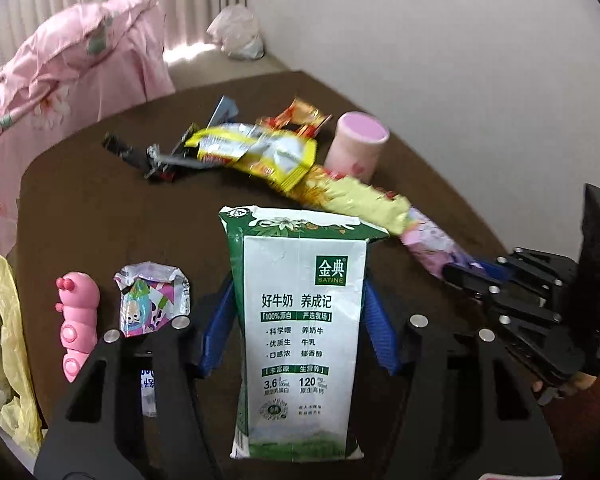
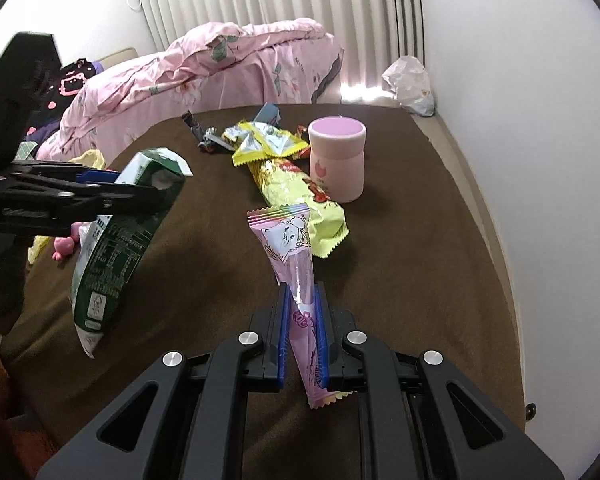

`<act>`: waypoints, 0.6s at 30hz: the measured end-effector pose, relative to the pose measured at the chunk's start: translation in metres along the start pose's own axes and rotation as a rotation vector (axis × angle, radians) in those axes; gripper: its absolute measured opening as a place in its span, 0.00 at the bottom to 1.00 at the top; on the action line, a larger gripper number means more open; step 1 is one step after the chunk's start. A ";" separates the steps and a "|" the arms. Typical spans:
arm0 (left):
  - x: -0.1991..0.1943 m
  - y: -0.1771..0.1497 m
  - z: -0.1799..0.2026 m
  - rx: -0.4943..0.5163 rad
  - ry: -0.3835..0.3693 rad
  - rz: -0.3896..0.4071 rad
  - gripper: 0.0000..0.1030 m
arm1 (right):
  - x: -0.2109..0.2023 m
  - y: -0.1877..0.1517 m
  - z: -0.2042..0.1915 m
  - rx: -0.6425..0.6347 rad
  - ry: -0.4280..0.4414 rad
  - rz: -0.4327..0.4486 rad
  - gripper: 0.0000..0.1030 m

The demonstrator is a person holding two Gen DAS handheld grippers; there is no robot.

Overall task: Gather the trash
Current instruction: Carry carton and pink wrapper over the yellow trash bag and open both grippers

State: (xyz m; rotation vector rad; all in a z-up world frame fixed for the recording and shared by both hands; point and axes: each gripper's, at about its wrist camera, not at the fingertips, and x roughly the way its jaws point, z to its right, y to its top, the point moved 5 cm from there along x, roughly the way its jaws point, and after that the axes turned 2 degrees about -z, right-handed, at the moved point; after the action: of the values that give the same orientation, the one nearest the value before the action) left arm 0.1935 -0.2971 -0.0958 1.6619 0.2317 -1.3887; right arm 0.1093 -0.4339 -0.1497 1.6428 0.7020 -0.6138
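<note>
— Milk carton (image 1: 300,332) where?
— Clamped in the left gripper (image 1: 300,320), lifted off the brown table (image 1: 100,208); it reads "SATINE" (green and white).
— And the right gripper (image 2: 302,344)?
— Pinched on a pink wrapper (image 2: 296,264); a yellow wrapper (image 2: 300,196) and pink cup (image 2: 338,156) lie just ahead

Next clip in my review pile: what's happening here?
A person is clearing trash off a brown table with two handheld claws. The left claw grips a green milk carton, held above the table. The right claw is shut on a pink wrapper. Yellow wrappers, a pink cup and a foil lid remain on the table.
</note>
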 end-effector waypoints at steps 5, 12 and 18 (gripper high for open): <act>-0.012 0.002 0.005 0.002 -0.021 0.034 0.54 | -0.006 0.005 -0.002 -0.005 -0.011 0.012 0.12; -0.045 -0.001 0.003 -0.022 -0.045 0.119 0.54 | -0.026 0.018 -0.011 -0.028 -0.030 0.055 0.12; -0.075 -0.004 -0.016 -0.058 -0.041 0.189 0.53 | -0.039 0.035 -0.032 -0.071 -0.035 0.090 0.12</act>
State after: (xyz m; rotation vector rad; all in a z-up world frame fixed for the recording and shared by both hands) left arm 0.1760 -0.2541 -0.0353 1.5638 0.0876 -1.2608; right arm 0.1089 -0.4115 -0.0922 1.5859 0.6143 -0.5457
